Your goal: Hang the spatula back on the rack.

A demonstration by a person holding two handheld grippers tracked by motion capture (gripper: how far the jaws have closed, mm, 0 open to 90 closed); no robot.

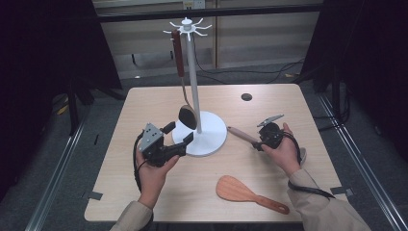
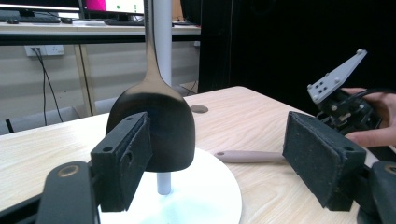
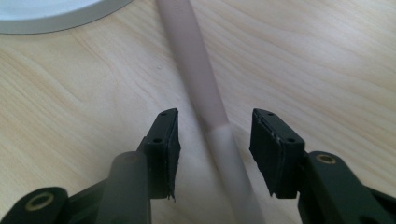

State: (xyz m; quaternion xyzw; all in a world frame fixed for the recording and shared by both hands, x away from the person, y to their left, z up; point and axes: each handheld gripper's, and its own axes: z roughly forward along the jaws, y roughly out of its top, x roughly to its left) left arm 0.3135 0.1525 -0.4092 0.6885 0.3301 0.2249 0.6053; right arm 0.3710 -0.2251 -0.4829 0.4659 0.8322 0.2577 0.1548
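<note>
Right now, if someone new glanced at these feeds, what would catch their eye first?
Probably the white hook stand rising from mid-table, with a dark spatula hanging from it just ahead of the left gripper, whose jaws stand open. Next, the right gripper straddles a pale handle lying on the table, pads not yet touching it. A wooden rice paddle lies untouched at the near edge.

- No legible text, label, brand, number or sign appears on any object.
- Monitor (image 2: 122, 5) at the top of the left gripper view: screen content too small to read.
</note>
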